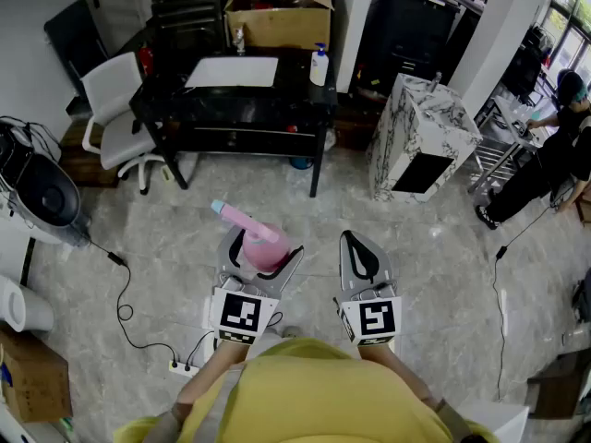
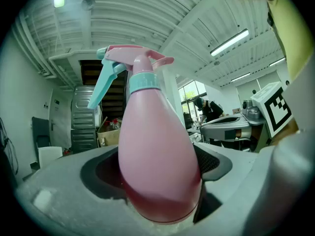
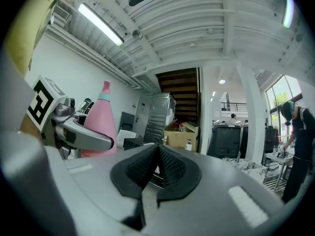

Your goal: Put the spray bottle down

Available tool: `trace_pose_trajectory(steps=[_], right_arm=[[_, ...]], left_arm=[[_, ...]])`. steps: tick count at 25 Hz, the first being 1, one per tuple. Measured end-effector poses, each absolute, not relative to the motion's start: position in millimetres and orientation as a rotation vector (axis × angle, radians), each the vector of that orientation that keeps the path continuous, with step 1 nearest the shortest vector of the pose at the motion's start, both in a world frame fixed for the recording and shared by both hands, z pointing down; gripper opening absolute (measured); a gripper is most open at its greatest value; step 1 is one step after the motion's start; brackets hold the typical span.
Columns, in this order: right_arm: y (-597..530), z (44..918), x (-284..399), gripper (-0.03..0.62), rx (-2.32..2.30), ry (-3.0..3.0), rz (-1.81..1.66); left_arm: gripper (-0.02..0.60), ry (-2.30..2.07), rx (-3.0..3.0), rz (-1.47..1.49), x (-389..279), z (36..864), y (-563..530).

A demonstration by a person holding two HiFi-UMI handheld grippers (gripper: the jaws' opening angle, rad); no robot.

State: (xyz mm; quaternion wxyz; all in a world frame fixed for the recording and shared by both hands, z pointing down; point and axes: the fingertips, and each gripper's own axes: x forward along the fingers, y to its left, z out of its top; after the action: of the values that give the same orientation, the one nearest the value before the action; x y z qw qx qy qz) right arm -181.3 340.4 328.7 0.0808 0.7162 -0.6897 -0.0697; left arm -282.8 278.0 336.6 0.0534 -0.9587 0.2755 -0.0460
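Note:
A pink spray bottle [image 1: 262,245] with a pale blue trigger sits between the jaws of my left gripper [image 1: 266,247], which is shut on its fat body. In the left gripper view the spray bottle [image 2: 156,156] stands upright and fills the middle, nozzle pointing left. My right gripper [image 1: 362,252] hangs beside it to the right, shut with nothing between its pads. From the right gripper view the spray bottle [image 3: 100,122] shows at the left, and the right gripper [image 3: 157,168] has its black pads pressed together. Both grippers are held level, high above the floor.
A black table [image 1: 235,100] with a white sheet and a pump bottle [image 1: 319,65] stands ahead. A white chair [image 1: 115,118] is to its left, a marble-patterned cabinet [image 1: 420,137] to its right. Cables and a power strip [image 1: 180,367] lie on the floor. A person [image 1: 554,155] stands far right.

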Motion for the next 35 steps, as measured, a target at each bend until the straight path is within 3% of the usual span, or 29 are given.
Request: trace_pose_trajectory(steps=[15, 24, 35], right_arm=[[344.6, 337.7, -171.3, 0.0, 2.244, -2.064, -0.186], [302.0, 351.6, -93.8, 0.0, 2.289, -2.003, -0.147], [146.6, 352.2, -24.6, 0.0, 2.245, -2.003, -0.135]], left_arm=[[0.431, 0.782, -2.928, -0.136, -273.5, 344.5, 273.0], [0.431, 0.751, -2.943, -0.148, -199.8, 355.9, 215.8], [0.431, 0.736, -2.955, -0.141, -117.4, 358.4, 68.8]])
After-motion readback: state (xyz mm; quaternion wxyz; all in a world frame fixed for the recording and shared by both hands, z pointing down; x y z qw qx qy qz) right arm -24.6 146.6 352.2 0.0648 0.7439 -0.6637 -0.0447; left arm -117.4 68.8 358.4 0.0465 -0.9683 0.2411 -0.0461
